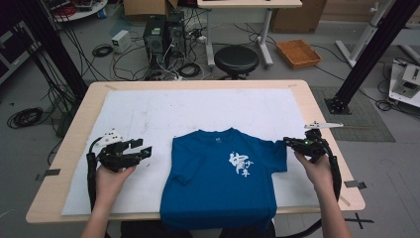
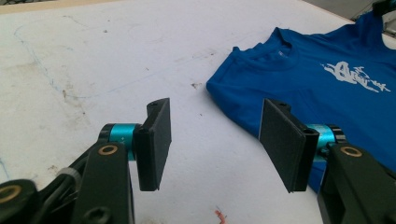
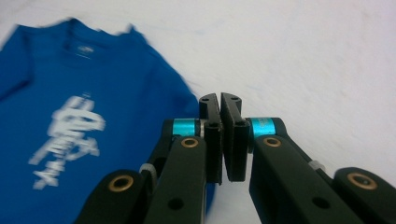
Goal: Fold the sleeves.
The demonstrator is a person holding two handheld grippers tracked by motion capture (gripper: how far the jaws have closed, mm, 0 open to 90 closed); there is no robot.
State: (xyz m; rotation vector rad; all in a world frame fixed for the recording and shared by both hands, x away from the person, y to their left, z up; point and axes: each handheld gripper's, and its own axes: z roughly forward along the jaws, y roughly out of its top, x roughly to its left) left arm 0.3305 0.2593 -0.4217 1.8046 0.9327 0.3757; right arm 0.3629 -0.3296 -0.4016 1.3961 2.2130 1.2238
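A blue shirt of soft matt cloth with a flat white print lies on a white, scuffed, matt sheet over a pale wood table. The left gripper is matt black plastic with dull, faintly grainy pads, glossy teal metal collars and brass-coloured rivets.

A blue T-shirt with a white chest print lies flat, front up, between the claws: well apart from the left claw, its sleeve edge at the right claw.
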